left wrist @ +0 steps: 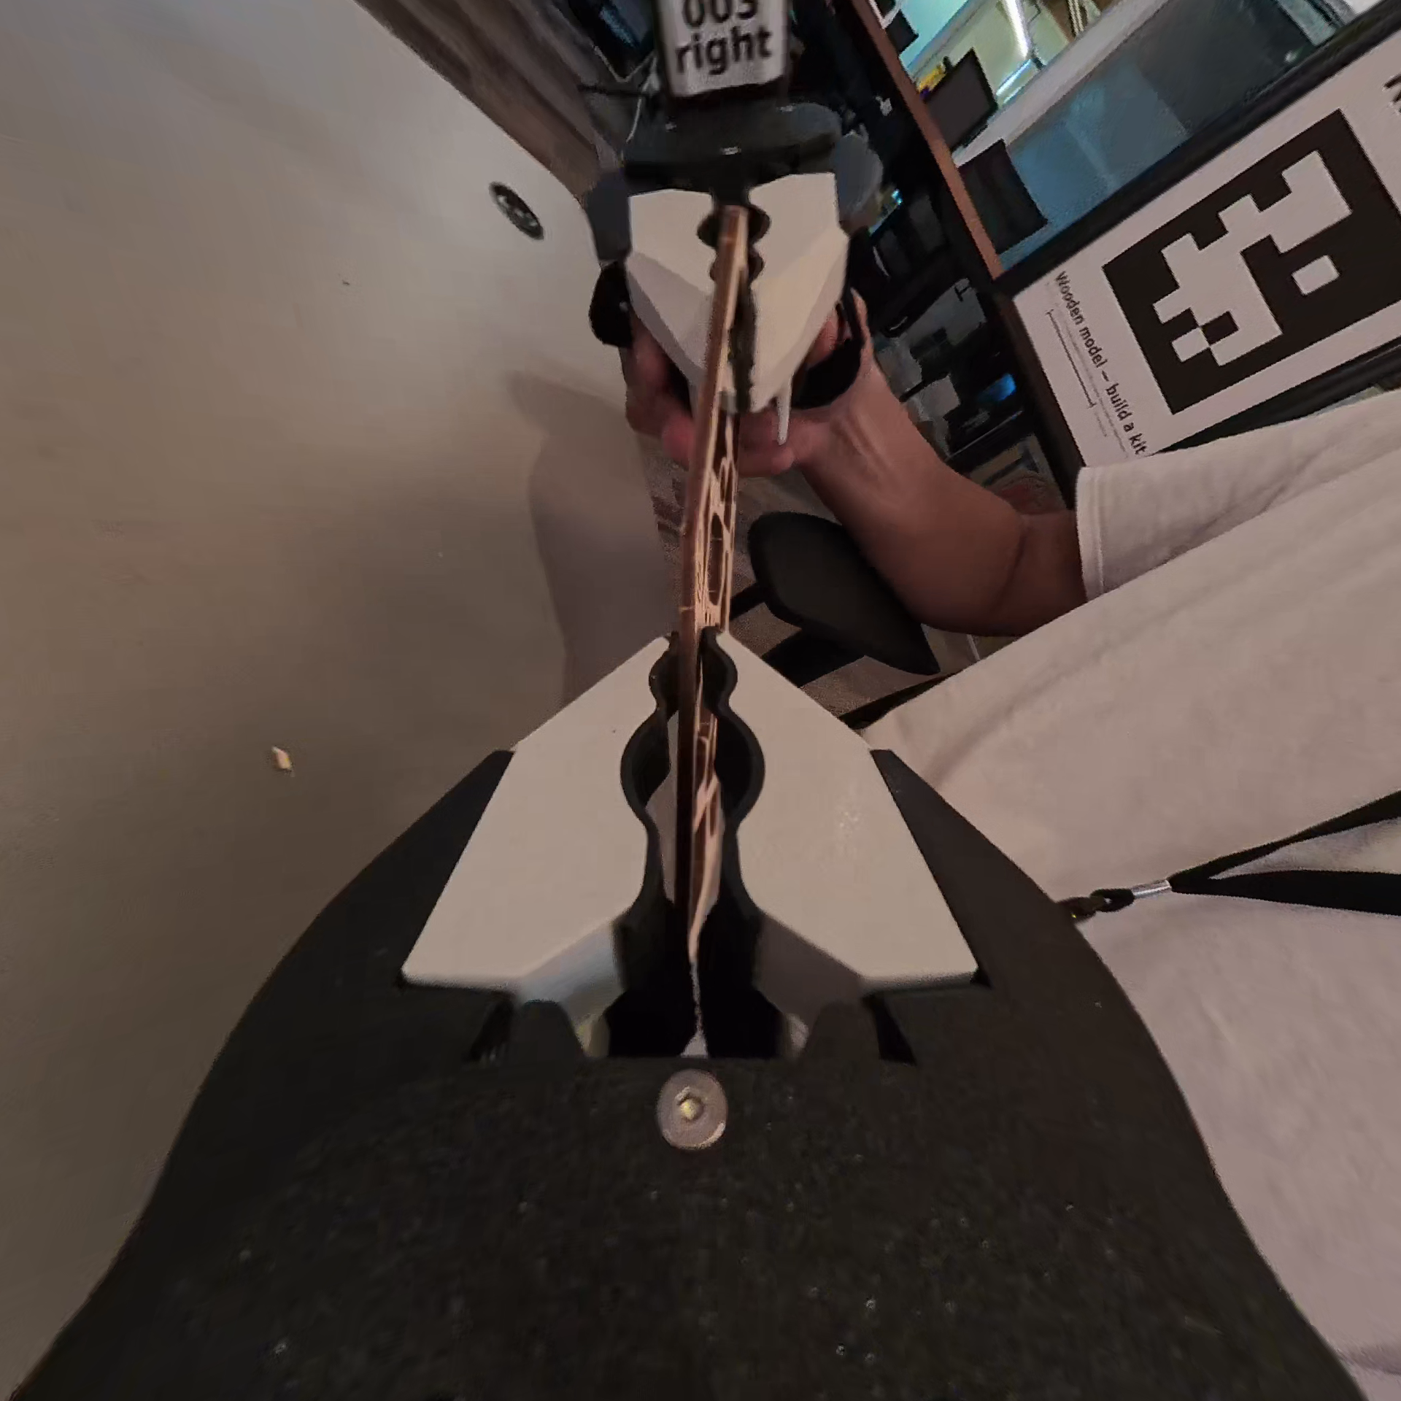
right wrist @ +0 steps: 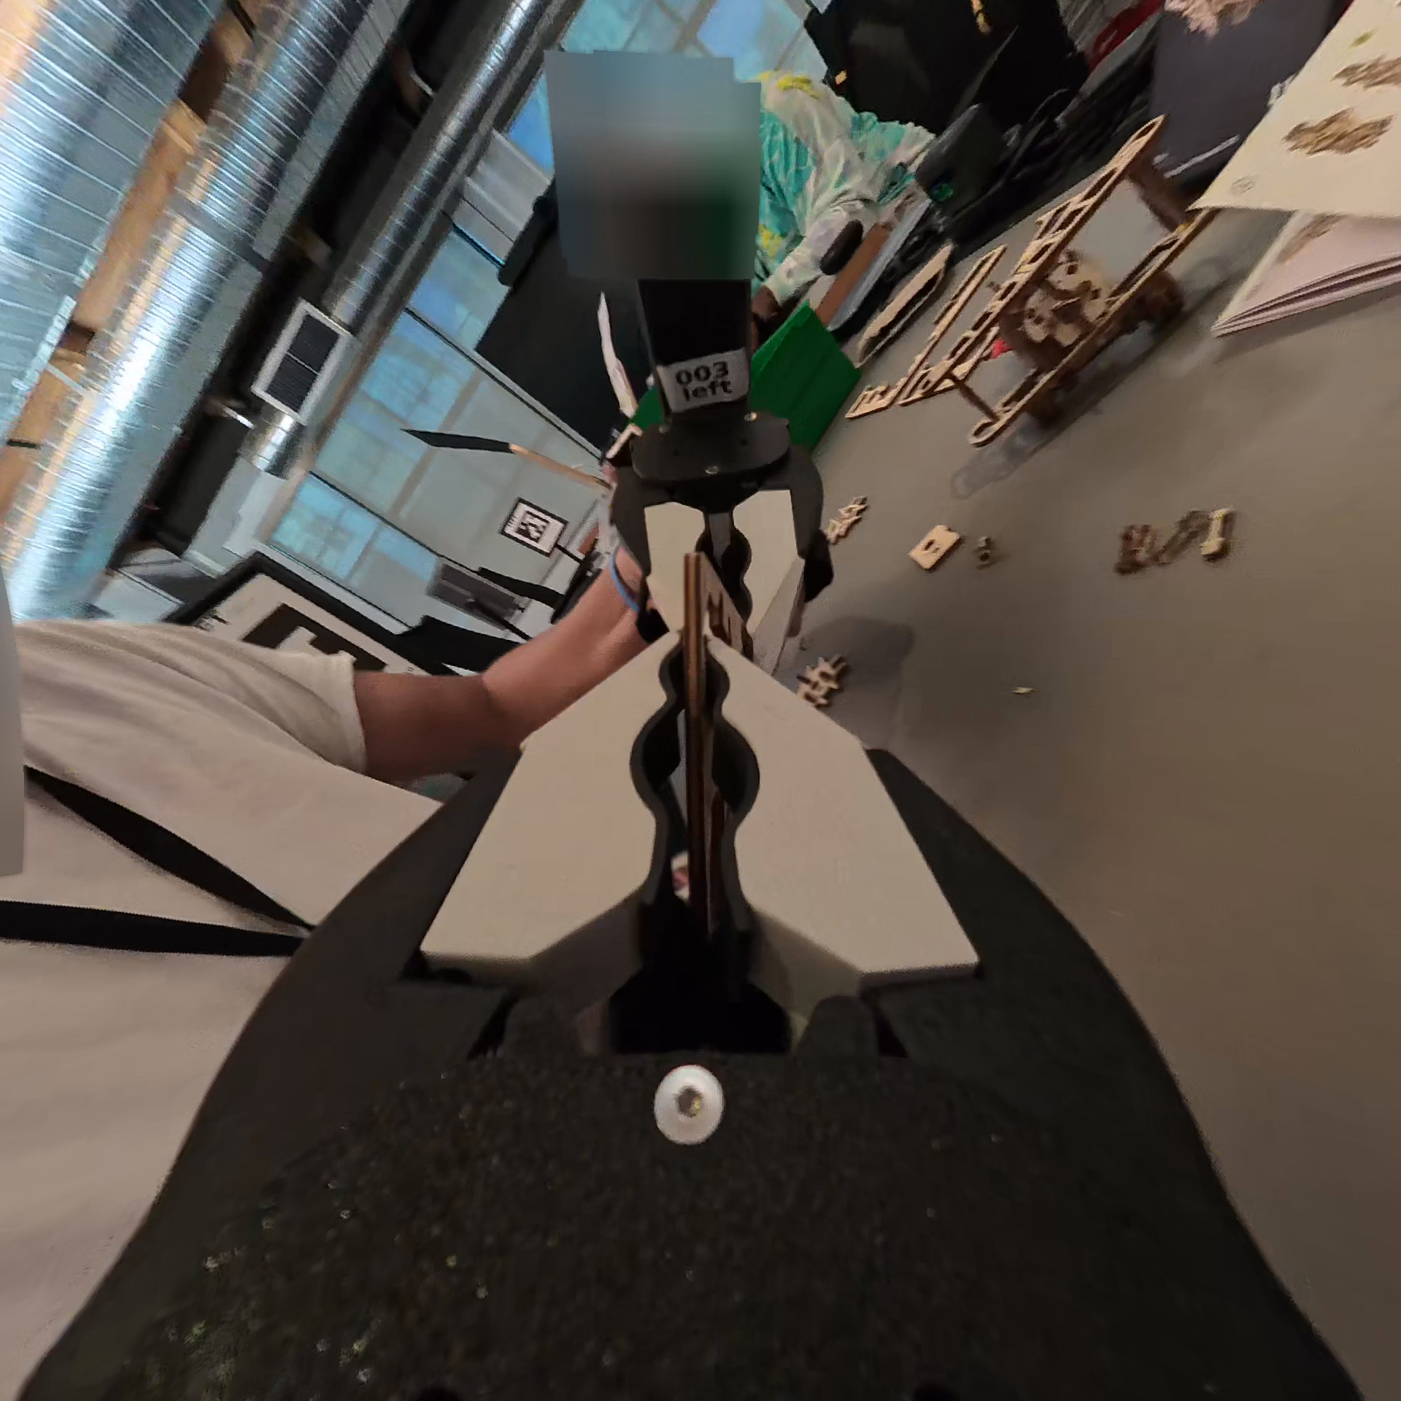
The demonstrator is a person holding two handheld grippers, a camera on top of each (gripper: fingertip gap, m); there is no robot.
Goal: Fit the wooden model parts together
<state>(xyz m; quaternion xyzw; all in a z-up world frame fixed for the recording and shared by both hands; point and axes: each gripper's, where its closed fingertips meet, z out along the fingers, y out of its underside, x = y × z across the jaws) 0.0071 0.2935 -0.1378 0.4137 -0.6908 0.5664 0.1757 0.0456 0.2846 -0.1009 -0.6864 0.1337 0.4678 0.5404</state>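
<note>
A thin laser-cut wooden panel (left wrist: 709,531) is seen edge-on, held in the air between both grippers. My left gripper (left wrist: 688,644) is shut on its near end, with both pads pressed against the sheet. In the left wrist view my right gripper (left wrist: 729,379) faces me and is shut on the far end of the same panel. In the right wrist view my right gripper (right wrist: 694,652) is shut on the panel (right wrist: 691,599), and the left gripper (right wrist: 728,576) grips it just beyond.
On the grey table (right wrist: 1137,758) stand a partly built wooden model (right wrist: 1061,303), several loose wooden pieces (right wrist: 934,547) (right wrist: 1171,542) (right wrist: 822,678), a booklet (right wrist: 1327,189) and a green box (right wrist: 803,371). A marker board (left wrist: 1243,265) and a black chair (left wrist: 834,591) lie beyond the table's edge. Left tips and right tips are each some 25 cm from the partly built wooden model (right wrist: 1061,303).
</note>
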